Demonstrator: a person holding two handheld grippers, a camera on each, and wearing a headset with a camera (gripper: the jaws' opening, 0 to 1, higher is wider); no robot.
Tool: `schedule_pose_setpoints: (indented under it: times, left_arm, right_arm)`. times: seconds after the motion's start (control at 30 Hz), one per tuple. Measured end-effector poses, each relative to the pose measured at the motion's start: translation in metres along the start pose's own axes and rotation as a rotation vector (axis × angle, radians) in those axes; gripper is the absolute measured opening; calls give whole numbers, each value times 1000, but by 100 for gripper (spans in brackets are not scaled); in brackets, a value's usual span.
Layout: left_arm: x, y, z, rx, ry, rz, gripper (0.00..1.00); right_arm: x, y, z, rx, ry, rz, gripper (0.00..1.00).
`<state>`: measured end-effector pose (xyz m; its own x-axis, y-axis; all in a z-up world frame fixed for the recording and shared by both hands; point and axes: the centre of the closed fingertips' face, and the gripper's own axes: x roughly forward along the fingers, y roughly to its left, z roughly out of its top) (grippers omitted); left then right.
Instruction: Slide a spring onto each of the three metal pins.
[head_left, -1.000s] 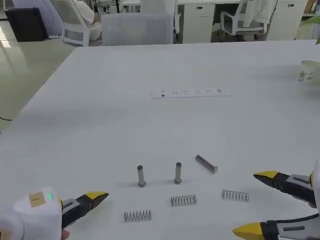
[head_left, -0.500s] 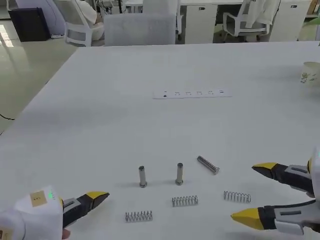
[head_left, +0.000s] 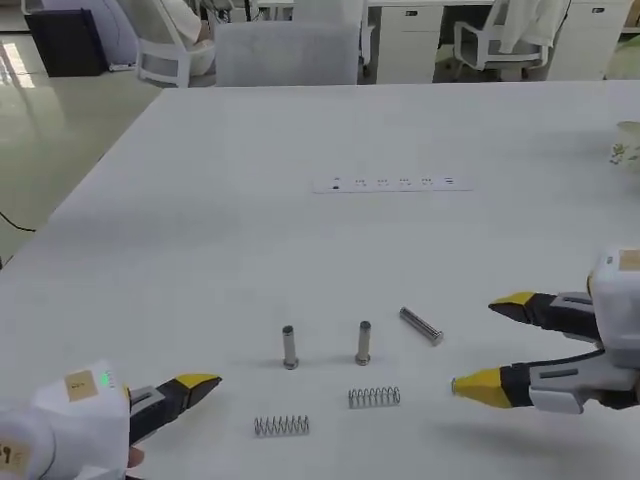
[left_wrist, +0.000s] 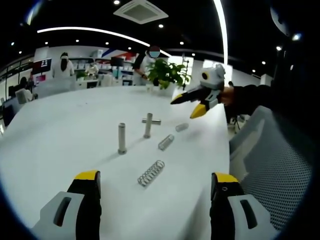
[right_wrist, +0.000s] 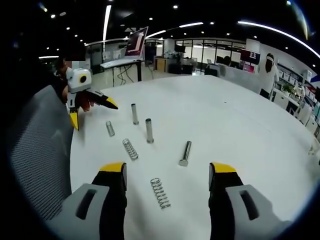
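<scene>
Big white table (head_left: 250, 230), office chairs behind. Middle upright steel pin (head_left: 363, 342) is my reference: second upright pin (head_left: 289, 346) to its left, fallen pin (head_left: 420, 326) to its right. Coiled wire spring (head_left: 374, 397) just in front, second spring (head_left: 281, 426) front-left, third spring (right_wrist: 160, 192) by the right gripper (head_left: 475, 345). Right and left gripper (left_wrist: 156, 176) fingers are both spread, holding nothing.

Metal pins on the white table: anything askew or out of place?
Yes. In the head view, the rightmost silver metal pin lies on its side, while the left pin and middle pin stand upright. It likely needs standing up first.
</scene>
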<state>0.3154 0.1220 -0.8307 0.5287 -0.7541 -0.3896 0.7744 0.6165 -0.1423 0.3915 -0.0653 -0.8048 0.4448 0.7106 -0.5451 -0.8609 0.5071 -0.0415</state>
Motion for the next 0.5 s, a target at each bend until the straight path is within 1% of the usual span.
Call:
schedule_pose_setpoints:
  times: [0.13,0.2,0.27,0.4,0.5]
  left_arm:
    - [0,0,0,0,0,1,88]
    - [0,0,0,1,1,1,88]
    - [0,0,0,1,0,1,88]
    - [0,0,0,0,-1,1,88]
    - [0,0,0,-1,-2,2,88]
  right_arm:
    - [4,-4,6,4,9,7,61]
    - [7,-7,7,3,17,-1,59]
    - [8,-9,7,-2,28,-6,56]
    - [13,-10,8,-11,47,-1,54]
    - [17,-12,7,-22,71,-3,52]
